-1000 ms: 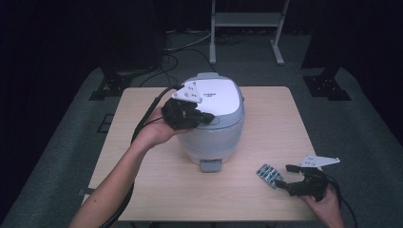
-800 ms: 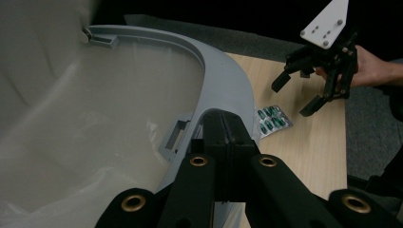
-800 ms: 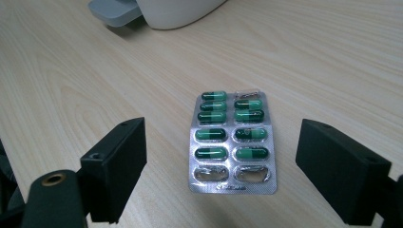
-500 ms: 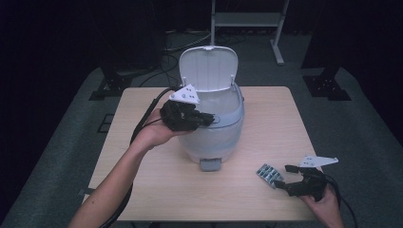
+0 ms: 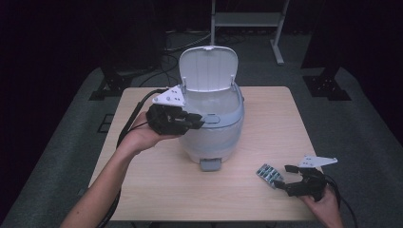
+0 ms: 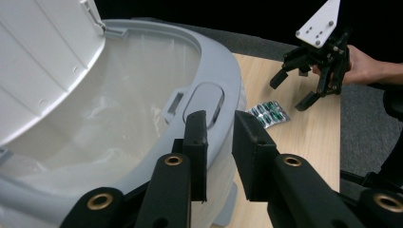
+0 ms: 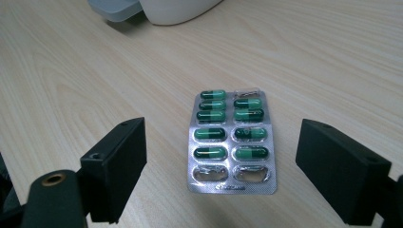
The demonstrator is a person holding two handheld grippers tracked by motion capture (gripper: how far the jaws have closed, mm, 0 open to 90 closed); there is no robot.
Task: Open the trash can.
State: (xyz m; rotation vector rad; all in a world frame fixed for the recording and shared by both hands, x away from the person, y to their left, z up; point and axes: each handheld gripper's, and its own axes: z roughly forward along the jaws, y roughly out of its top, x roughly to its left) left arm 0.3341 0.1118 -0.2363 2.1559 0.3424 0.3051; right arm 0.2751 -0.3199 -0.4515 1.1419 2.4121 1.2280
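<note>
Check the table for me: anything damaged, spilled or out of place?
Nothing spilled. The silver blister pack of green capsules lies flat on the wooden table, partly used: three pockets are empty and crushed. The white lidded bin stands upright, its lid raised, its clear liner in place.

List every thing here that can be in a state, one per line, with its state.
Bin: upright on the table, holding a clear liner.
Lid: swung up, open.
Pill pack: flat on the table, partly used, bottom two pockets empty.
Left gripper: at the bin's front rim, jaws just been opening, nothing between them.
Right gripper: open, jaws either side of the pill pack, not touching.
</note>
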